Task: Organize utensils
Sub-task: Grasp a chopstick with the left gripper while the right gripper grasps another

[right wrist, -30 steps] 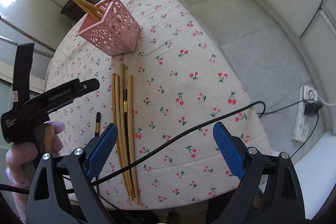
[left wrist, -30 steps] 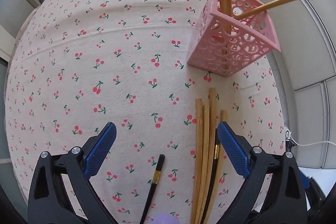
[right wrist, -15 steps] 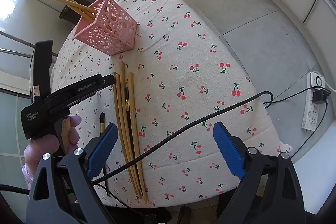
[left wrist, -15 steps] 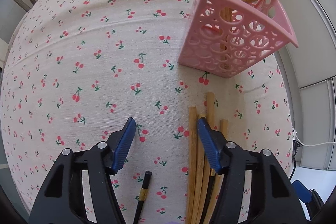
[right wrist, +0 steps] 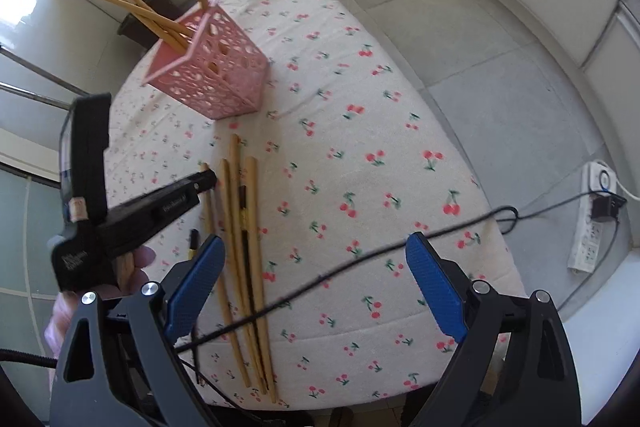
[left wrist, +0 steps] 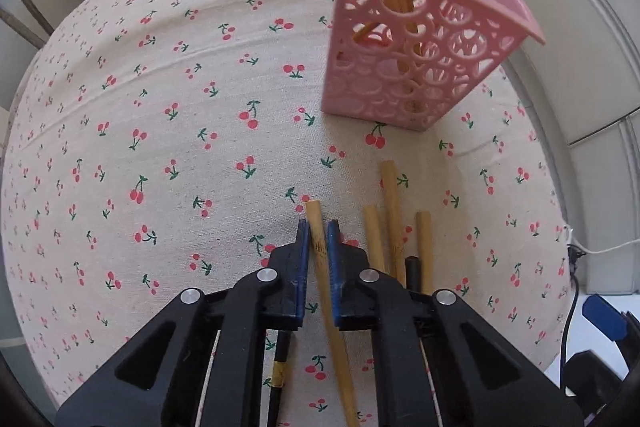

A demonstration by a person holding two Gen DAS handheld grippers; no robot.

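We record one table (right wrist: 400, 155) under a cherry-print cloth, standing on a tiled floor (right wrist: 500, 67). On the cloth we find one pink perforated holder (left wrist: 416, 67), square in section, upright near the far edge. In the right wrist view we count four bamboo chopsticks (right wrist: 160, 23) standing in the holder: three lean out to the left, one rises nearly straight up.

Near the front edge, just this side of the holder, lies the loose group. We count four bamboo chopsticks there: three lying side by side (left wrist: 392, 215), and a fourth, the leftmost bamboo chopstick (left wrist: 318, 235), set slightly apart from them. We also count two black chopsticks with gold bands: one (left wrist: 412, 271) lies among the three, the other (left wrist: 278, 375) lies alone further left.

The left gripper (left wrist: 318, 233) points steeply down at the cloth, its blue pads closed on the upper end of the leftmost bamboo chopstick. The stick's tip shows above the pads and its shaft runs down between the arms.

The right gripper (right wrist: 316, 275) hangs above the front edge, its fingers spread wide and holding nothing. One black cable (right wrist: 360, 259) crosses beneath it. One white power strip (right wrist: 596, 223) lies on the floor at right.
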